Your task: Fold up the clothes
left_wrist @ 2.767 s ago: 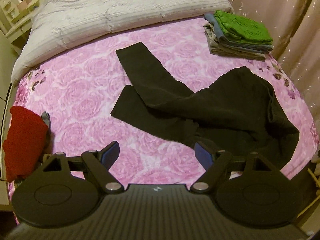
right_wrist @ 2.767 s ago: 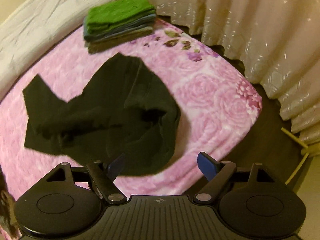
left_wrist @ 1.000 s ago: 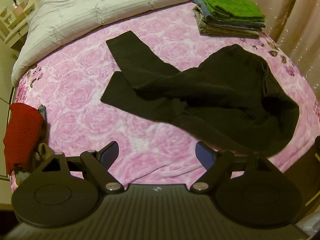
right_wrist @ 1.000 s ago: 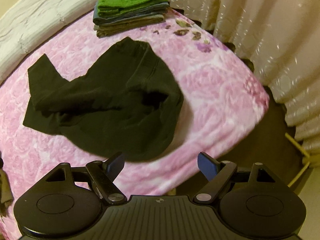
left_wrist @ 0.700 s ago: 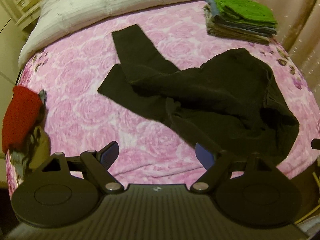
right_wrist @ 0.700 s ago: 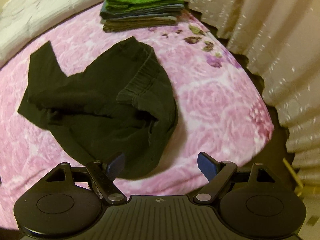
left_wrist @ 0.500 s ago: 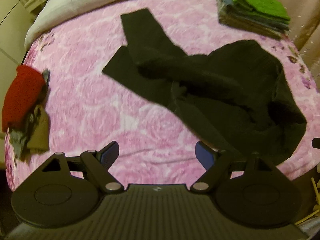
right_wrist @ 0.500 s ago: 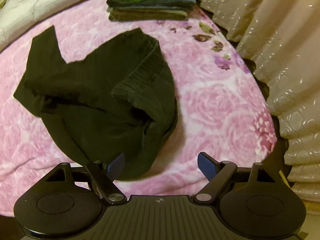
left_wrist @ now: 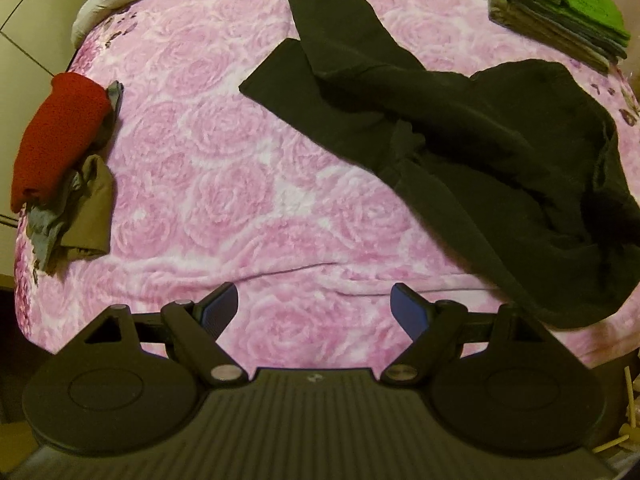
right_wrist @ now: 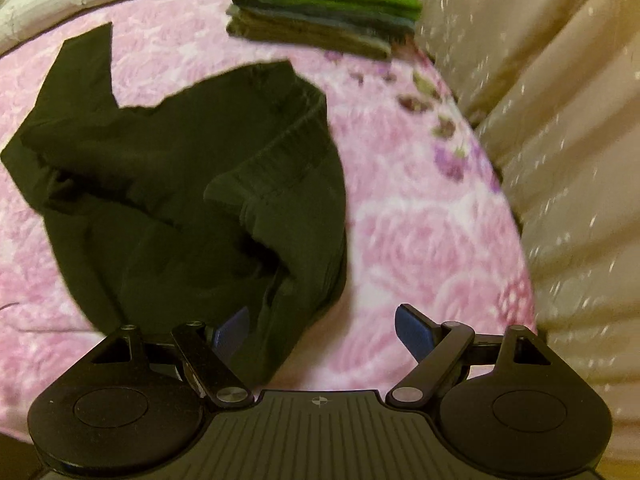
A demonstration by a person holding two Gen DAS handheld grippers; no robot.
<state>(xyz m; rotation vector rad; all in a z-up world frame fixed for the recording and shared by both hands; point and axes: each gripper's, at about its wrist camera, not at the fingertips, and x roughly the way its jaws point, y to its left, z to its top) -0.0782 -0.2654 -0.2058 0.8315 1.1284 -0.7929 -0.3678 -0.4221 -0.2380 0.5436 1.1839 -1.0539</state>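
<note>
Both grippers have dropped closer to the bed since the earlier frames, the black trousers now looming larger. At far left, a red garment sits on a loose heap at the bed's edge. The left gripper hovers over bare pink cover, jaws wide apart and empty. The trousers sprawl crumpled mid-bed, legs crossed, waistband bunched. The right gripper hangs at the waist end, jaws spread, holding nothing. A pinch there risks catching several layers, or the cover. A folded stack sits beyond, curtains close at right.
</note>
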